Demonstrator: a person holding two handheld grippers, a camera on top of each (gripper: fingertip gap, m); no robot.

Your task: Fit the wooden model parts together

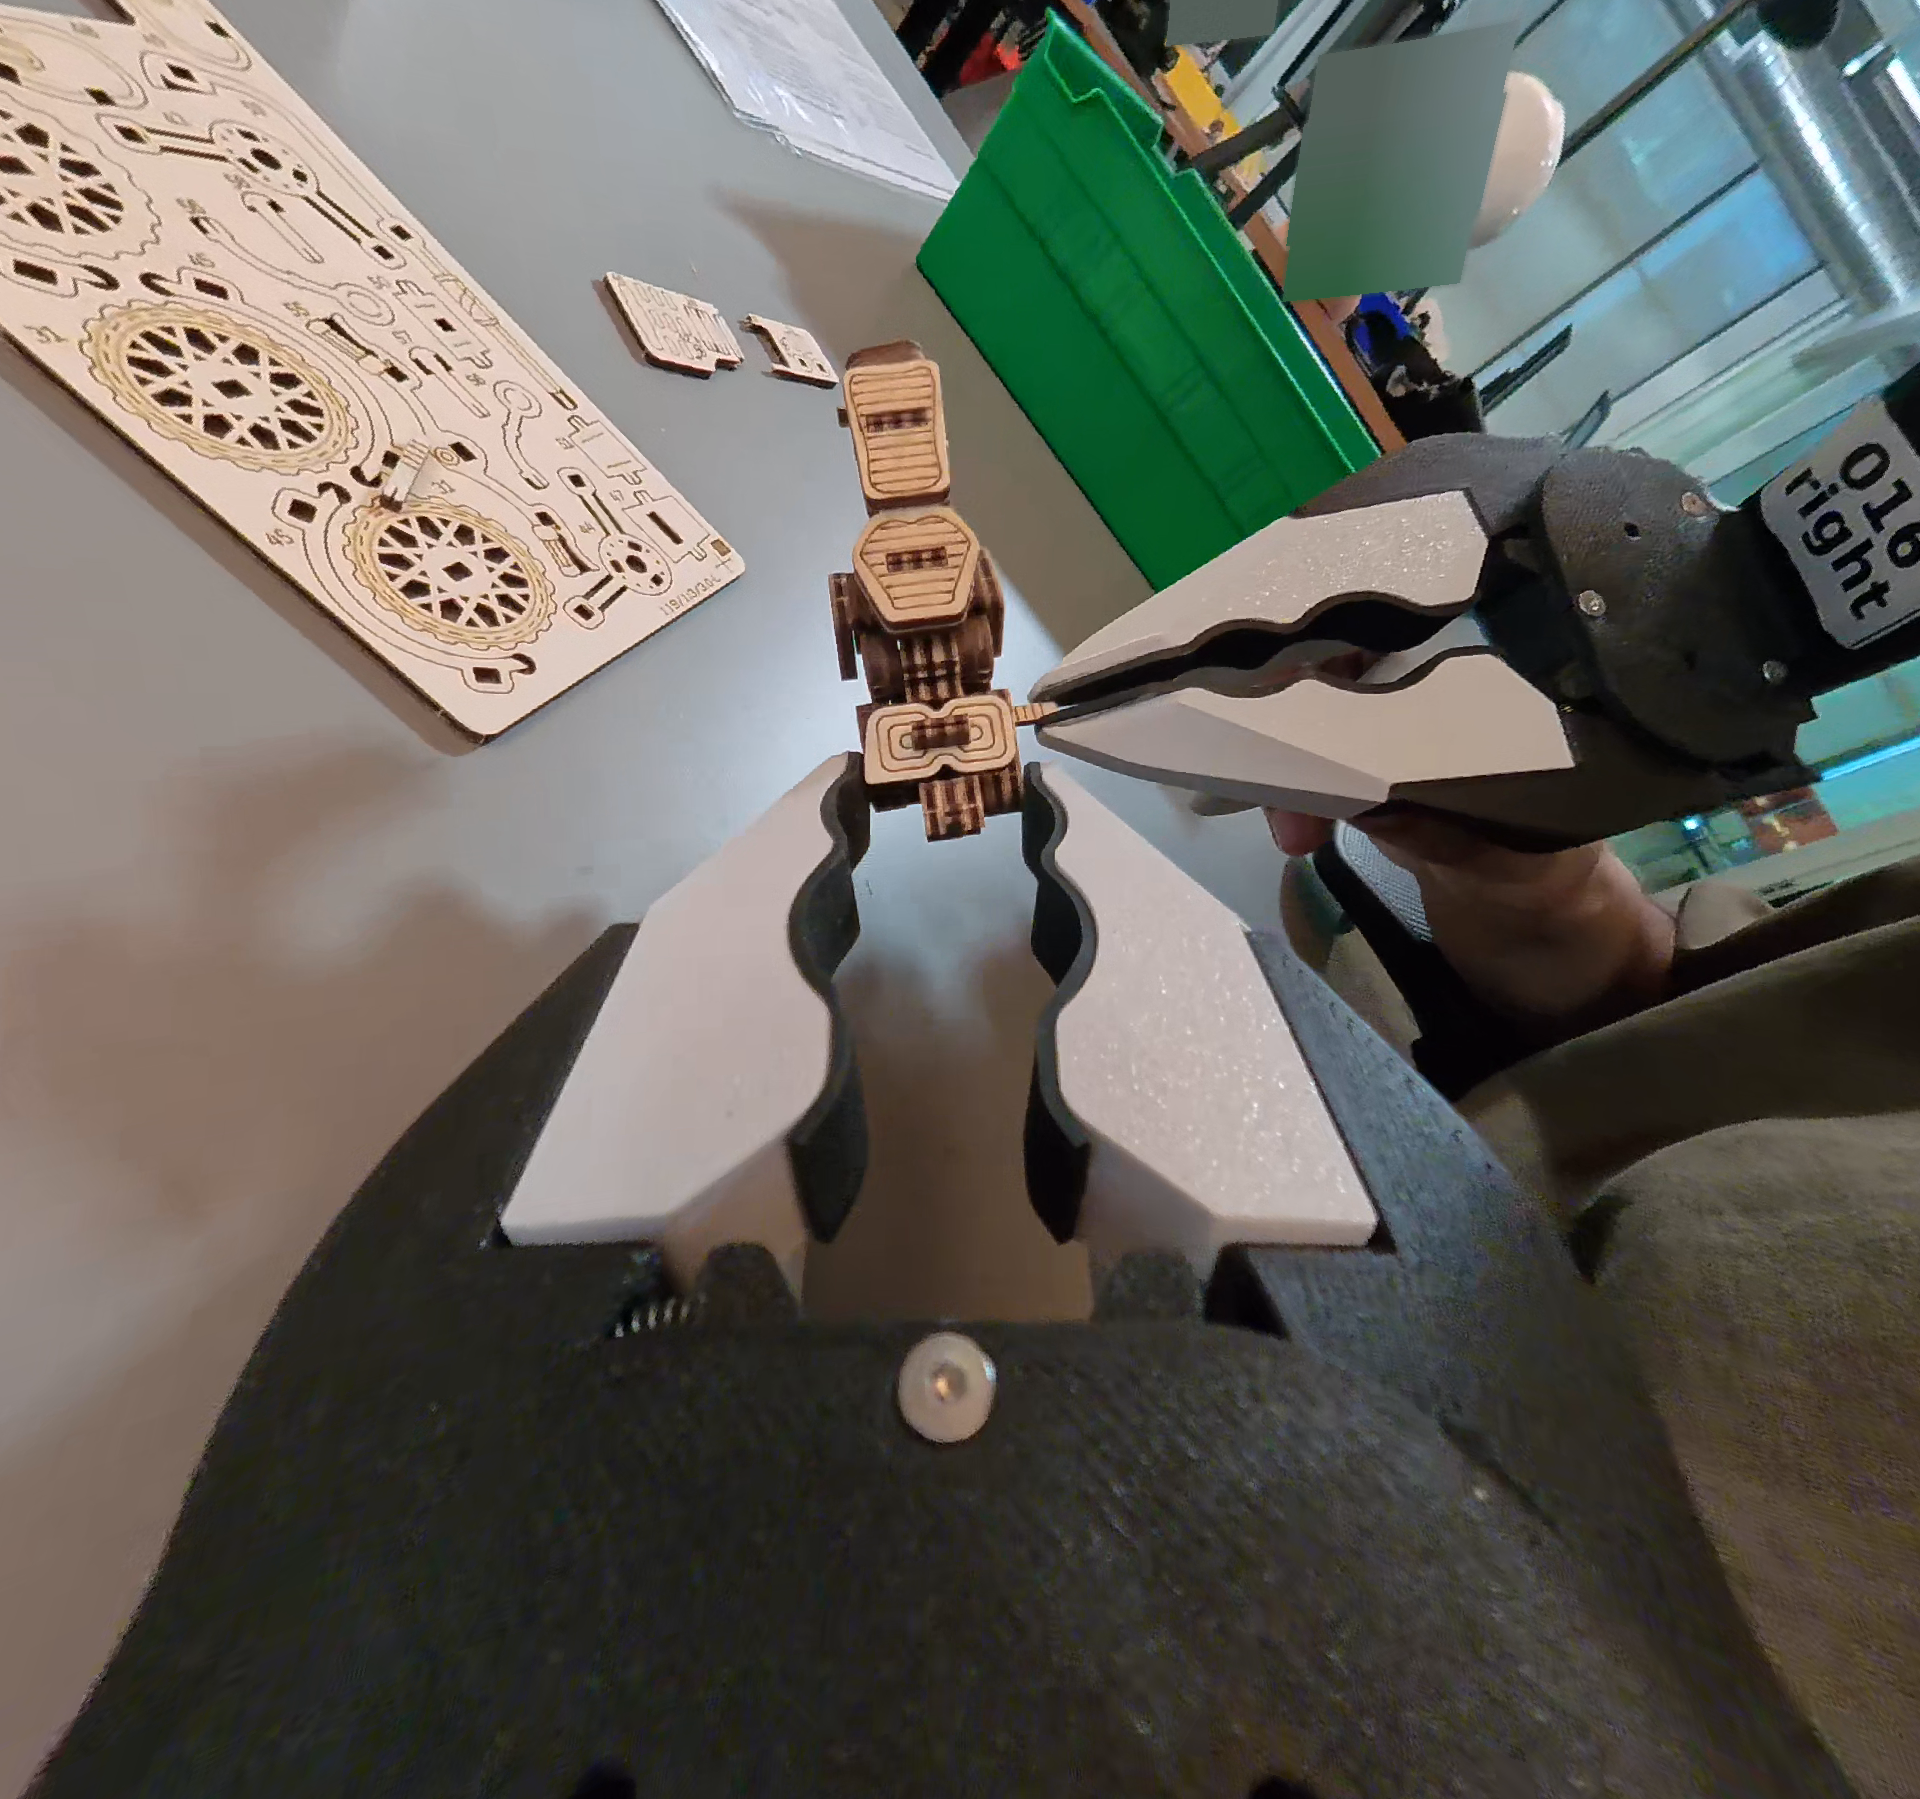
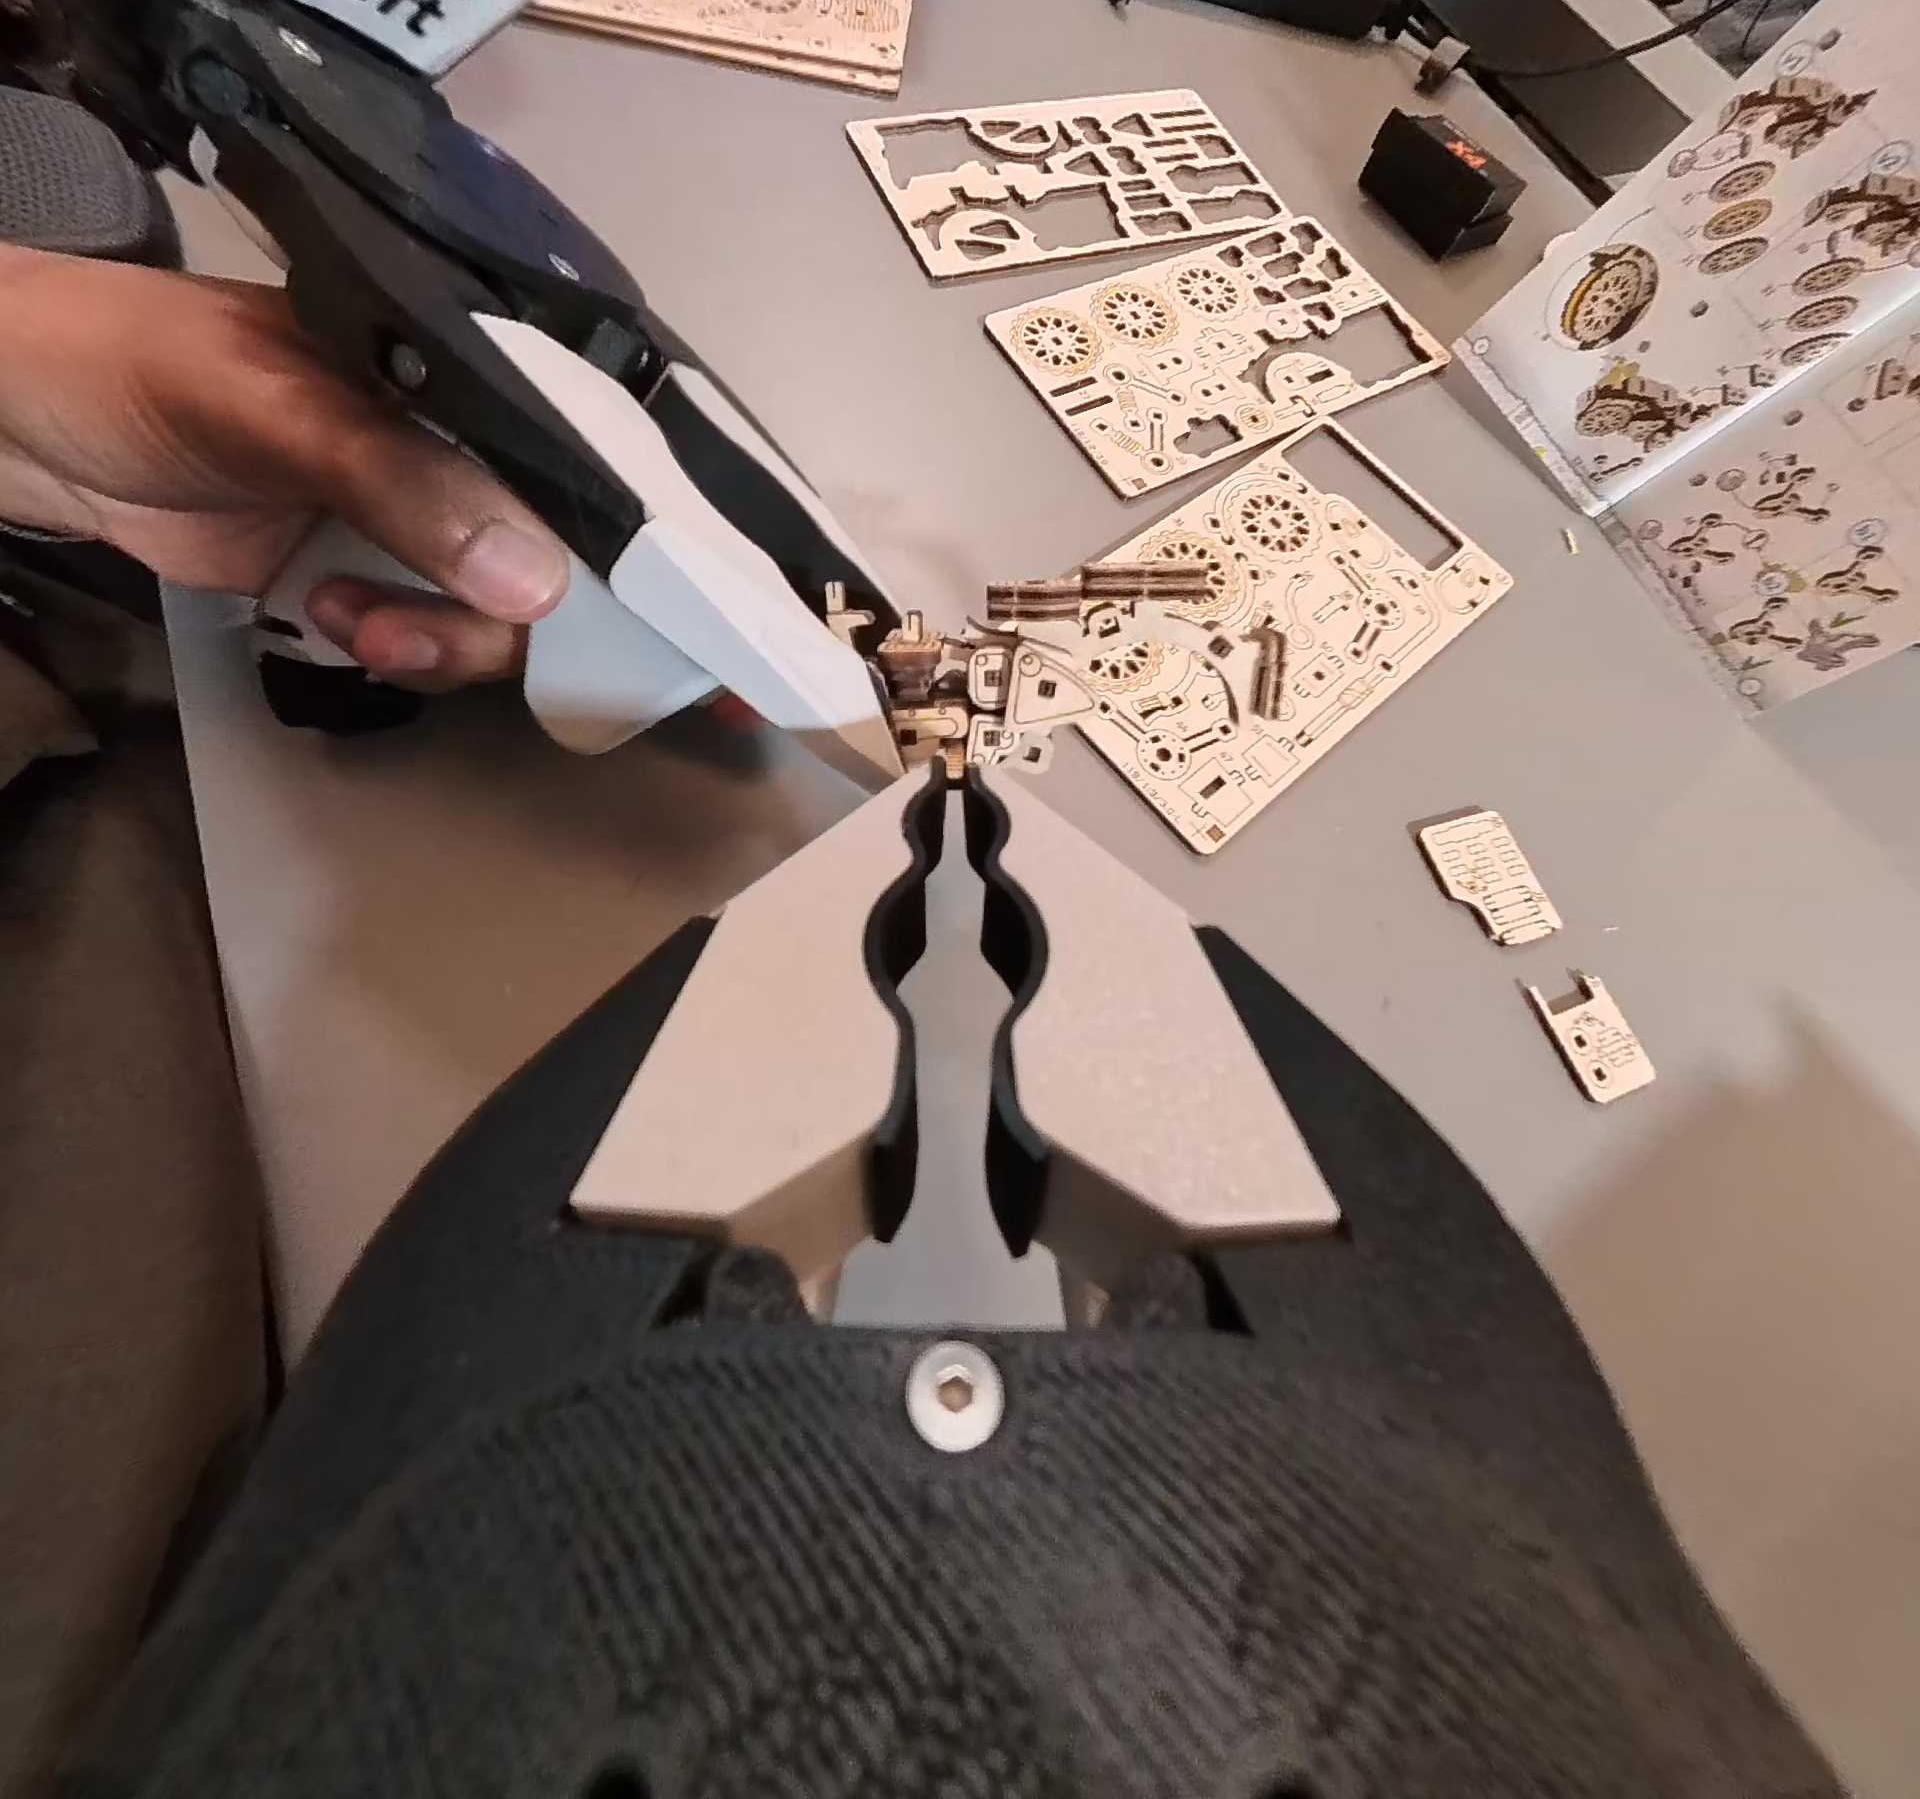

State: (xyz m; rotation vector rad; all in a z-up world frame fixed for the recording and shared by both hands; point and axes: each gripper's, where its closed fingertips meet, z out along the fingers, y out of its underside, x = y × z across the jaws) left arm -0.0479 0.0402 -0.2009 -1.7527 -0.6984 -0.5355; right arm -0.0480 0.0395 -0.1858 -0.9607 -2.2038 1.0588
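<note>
Pale laser-cut wood makes up the half-built model [image 1: 920,596], held above the grey bench [image 1: 312,866] at its lower end between the tips of the left tongs [image 1: 943,785], which are closed on it. The right tongs [image 1: 1039,710] come in from the side, pinching a thin wooden pin [image 1: 1027,709] whose tip touches the model's lowest plate. A part sheet [image 1: 260,378] lies flat behind, two small wooden offcuts [image 1: 675,321] near a green bin [image 1: 1122,295].
</note>
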